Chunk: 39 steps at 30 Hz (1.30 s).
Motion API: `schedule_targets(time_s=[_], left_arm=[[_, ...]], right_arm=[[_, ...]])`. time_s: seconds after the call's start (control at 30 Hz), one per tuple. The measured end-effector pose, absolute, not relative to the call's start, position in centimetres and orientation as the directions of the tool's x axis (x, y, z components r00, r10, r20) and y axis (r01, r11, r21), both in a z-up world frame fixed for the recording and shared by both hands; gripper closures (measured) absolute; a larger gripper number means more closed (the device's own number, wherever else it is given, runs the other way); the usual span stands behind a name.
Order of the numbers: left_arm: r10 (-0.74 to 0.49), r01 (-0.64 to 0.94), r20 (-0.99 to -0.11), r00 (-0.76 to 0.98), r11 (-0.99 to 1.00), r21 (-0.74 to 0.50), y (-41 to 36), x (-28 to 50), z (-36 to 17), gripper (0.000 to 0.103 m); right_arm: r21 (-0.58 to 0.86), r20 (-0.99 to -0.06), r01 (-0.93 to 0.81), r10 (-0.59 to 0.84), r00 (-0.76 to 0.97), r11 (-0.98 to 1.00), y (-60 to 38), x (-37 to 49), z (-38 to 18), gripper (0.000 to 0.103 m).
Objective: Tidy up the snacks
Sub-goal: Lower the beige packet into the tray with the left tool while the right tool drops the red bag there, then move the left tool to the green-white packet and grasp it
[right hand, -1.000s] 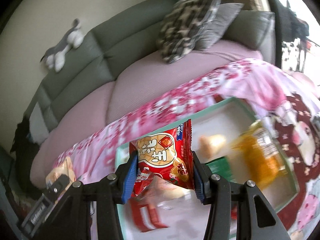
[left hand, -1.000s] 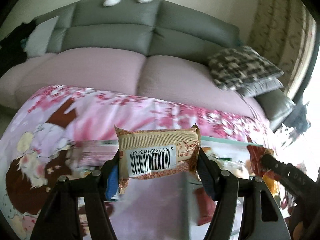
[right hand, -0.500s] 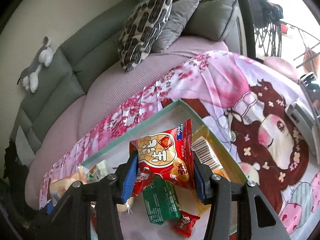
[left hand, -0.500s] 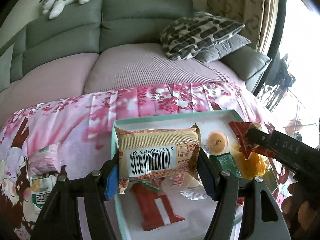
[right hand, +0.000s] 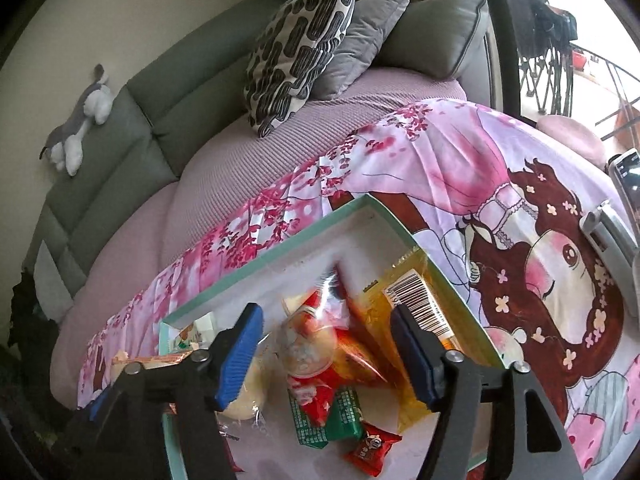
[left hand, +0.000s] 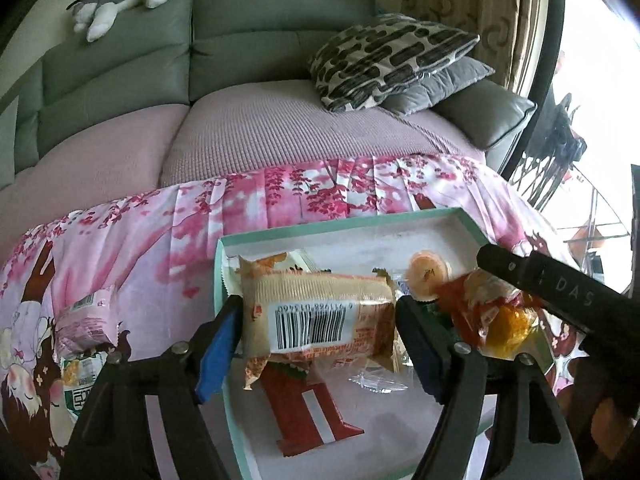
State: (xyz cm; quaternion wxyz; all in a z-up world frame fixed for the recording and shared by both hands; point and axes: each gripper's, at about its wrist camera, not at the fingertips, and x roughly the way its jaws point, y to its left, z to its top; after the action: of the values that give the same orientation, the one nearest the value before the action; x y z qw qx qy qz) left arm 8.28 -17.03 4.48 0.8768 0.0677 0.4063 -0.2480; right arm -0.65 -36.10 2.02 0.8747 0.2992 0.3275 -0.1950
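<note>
Both claws just opening wide: left gripper (left hand: pixel 318 350) dropping beige barcode snack pack (left hand: pixel 316 318), right gripper (right hand: pixel 326 354) dropping red crinkly snack bag (right hand: pixel 320 344) into mint-green shallow box (left hand: pixel 344 226). Left outside on cloth: pink wrapped snack (left hand: pixel 82 324).

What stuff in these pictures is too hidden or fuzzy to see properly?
- Red packet, right wrist view: motion-blurred, print unreadable.
- Red-and-white packet, left wrist view: top hidden under the beige barcode packet.
- Snacks on the cloth, left wrist view: partly behind the left gripper.
- Tray, both views: near edge cut off by the frame.
</note>
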Motion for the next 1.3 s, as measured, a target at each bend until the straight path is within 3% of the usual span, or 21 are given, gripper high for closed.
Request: schedule_targets(time_s=[0.07,0.17,0.33,0.47,0.77,0.97,1.3], left_arm=[[-0.378,0.481,-0.734,0.564,0.873,-0.081,-16.5,8.2,5.1,0.014],[-0.381,0.464,-0.717,0.584,0.881,-0.09,-15.6,8.2,5.8,0.014],[-0.343,0.396,-0.697,0.629,0.914,-0.093,-13.4,8.8,6.5,0.013],[-0.242,0.272,-0.696,0.676,0.96,-0.07,-10.2,10.0,6.2,0.003],[-0.011,-0.004,-0.714,0.7,1.0,-0.02,-2.2,11.8,4.7,0.002],[0.05,-0.109,-0.721,0.691,0.993,-0.035,1.9,11.4,4.4,0.002],[0.066,-0.16,-0.746,0.663,0.986,-0.055,4.8,11.1,3.9,0.002]], right_arm=[[0.389,-0.693,0.537,-0.146,0.706,0.749,-36.0,-0.7,2.0,0.023],[0.382,-0.696,0.53,-0.141,0.704,0.757,-35.8,-0.5,2.1,0.019],[0.366,-0.685,0.512,-0.147,0.714,0.777,-35.2,-0.3,2.5,0.0],[0.348,-0.68,0.502,-0.155,0.717,0.792,-34.5,0.0,2.7,0.0],[0.301,-0.66,0.46,-0.166,0.733,0.836,-32.1,0.9,3.5,0.0],[0.203,-0.656,0.464,-0.232,0.718,0.862,-30.0,1.4,4.3,0.0],[0.186,-0.636,0.461,-0.251,0.729,0.867,-28.3,1.6,5.0,0.0]])
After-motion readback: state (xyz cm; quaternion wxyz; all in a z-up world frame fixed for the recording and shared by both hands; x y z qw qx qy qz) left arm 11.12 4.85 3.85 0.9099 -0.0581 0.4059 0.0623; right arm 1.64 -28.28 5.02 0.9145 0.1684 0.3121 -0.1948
